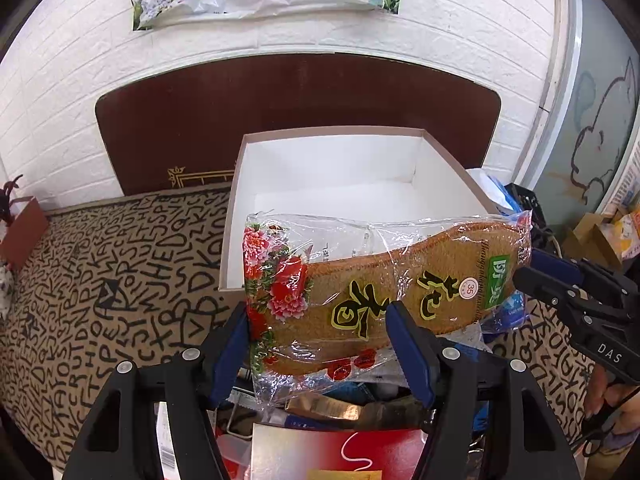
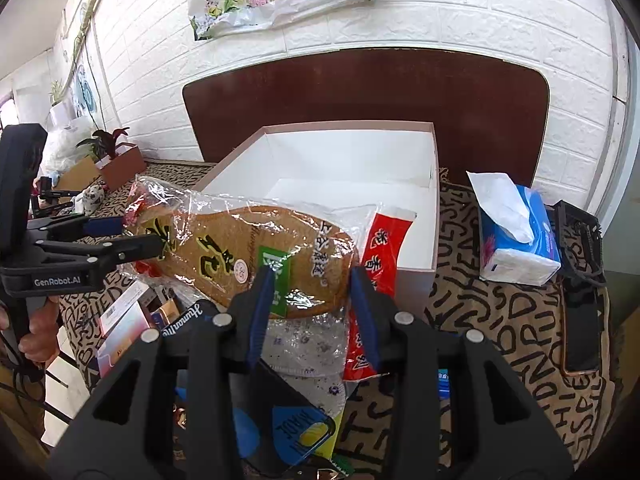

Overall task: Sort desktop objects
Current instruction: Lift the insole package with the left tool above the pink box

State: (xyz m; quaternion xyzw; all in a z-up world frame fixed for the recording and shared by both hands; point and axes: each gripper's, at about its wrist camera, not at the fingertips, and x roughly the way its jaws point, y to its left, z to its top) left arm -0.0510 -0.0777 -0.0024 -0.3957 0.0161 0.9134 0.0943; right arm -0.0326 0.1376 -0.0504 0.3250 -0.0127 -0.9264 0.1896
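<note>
A pack of brown insoles in clear plastic (image 1: 372, 280) is held in the air between both grippers, in front of an empty white box (image 1: 344, 176). My left gripper (image 1: 320, 320) is closed on the pack's flowered left end. My right gripper (image 2: 314, 280) is closed on its other end (image 2: 256, 252), by the green label. The pack hangs above a pile of small packets (image 2: 304, 432), close to the box's near rim (image 2: 416, 276). The right gripper also shows at the right edge of the left wrist view (image 1: 532, 268).
A letter-print cloth (image 1: 100, 280) covers the table. A tissue pack (image 2: 516, 236) and a black holder (image 2: 580, 236) lie right of the box. A potted plant (image 2: 116, 156) stands far left. A brown headboard (image 2: 360, 92) and white brick wall stand behind.
</note>
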